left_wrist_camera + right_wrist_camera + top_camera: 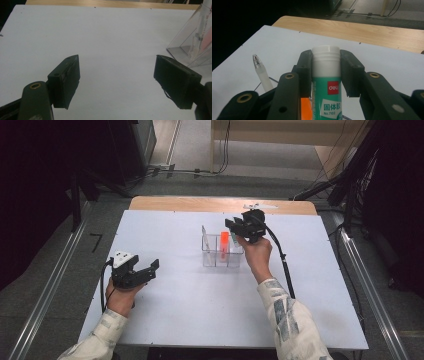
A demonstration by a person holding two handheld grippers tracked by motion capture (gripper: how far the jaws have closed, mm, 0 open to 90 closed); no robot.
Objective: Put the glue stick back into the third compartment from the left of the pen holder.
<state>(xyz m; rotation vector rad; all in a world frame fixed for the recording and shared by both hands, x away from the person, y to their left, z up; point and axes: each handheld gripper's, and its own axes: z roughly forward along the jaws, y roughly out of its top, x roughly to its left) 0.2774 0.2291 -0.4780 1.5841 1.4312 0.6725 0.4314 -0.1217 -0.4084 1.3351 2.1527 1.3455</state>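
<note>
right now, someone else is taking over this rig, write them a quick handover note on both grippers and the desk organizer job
Right gripper: shut on the glue stick, pads clamped just below its white cap, held upright over the clear organizer.
Left gripper: open, holding nothing, above bare white table left of the organizer.
Things: an orange item and a white pen stand in the organizer.
Done: the orange item and pen are in place.
Left: whether the glue stick is going in or coming out cannot be told; if going in, lower it into a compartment and release.
</note>
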